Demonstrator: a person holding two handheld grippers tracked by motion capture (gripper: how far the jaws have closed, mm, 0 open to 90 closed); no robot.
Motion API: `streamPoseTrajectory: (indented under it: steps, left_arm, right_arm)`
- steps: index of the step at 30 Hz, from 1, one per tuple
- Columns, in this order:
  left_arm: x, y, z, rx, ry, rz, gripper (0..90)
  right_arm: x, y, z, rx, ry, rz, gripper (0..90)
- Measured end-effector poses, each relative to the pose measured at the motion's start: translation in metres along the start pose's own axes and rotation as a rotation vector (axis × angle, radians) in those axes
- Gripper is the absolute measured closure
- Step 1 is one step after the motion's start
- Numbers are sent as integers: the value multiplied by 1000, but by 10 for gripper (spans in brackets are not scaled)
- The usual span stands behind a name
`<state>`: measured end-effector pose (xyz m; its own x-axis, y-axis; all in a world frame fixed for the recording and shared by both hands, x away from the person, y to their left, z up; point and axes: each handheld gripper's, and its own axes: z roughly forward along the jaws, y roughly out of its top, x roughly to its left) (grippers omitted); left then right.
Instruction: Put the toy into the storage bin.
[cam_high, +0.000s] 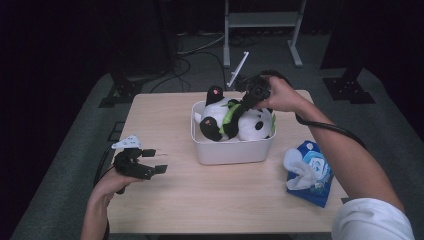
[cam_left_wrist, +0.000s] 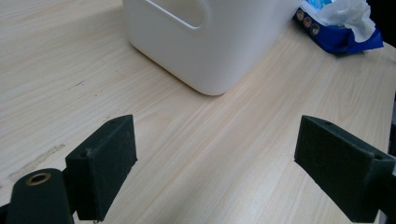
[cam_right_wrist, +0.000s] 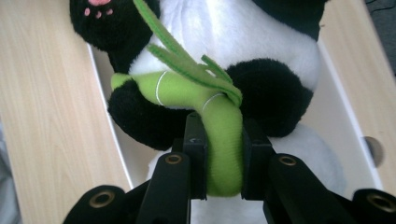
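While my right gripper (cam_right_wrist: 223, 158) clamps the green bamboo stalk (cam_right_wrist: 219, 126) of the plush panda (cam_high: 235, 120), which lies inside the white bin (cam_high: 232, 147), I'd keep the pull vertical, slow, w/o snagging the bin rim. My left gripper (cam_high: 150, 162), left of the bin, idles w/ jaws spread apart.

We lose the panda's (cam_right_wrist: 224, 42) head past the top edge, and its lower body hides behind the white bin's (cam_high: 232, 150) wall.
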<state>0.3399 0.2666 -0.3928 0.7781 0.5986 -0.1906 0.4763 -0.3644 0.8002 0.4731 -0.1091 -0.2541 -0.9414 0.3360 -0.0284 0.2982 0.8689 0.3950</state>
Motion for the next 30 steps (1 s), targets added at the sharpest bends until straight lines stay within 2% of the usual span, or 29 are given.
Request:
streamPoseTrajectory:
  steps: [6, 12, 23, 30]
  left_arm:
    - [-1, 0, -1, -2, -1, 4, 115]
    - [-2, 1, -2, -4, -2, 9, 115]
    - [-1, 2, -3, -9, -3, 9, 115]
    - [-2, 1, -2, -8, -1, 12, 115]
  right_arm:
    - [8, -6, 14, 11, 34, 3, 759]
    - [16, -13, 18, 0, 65, 14, 759]
    - [35, -19, 24, 9, 111, 0, 759]
    - [43, -18, 34, 7, 147, -16, 758]
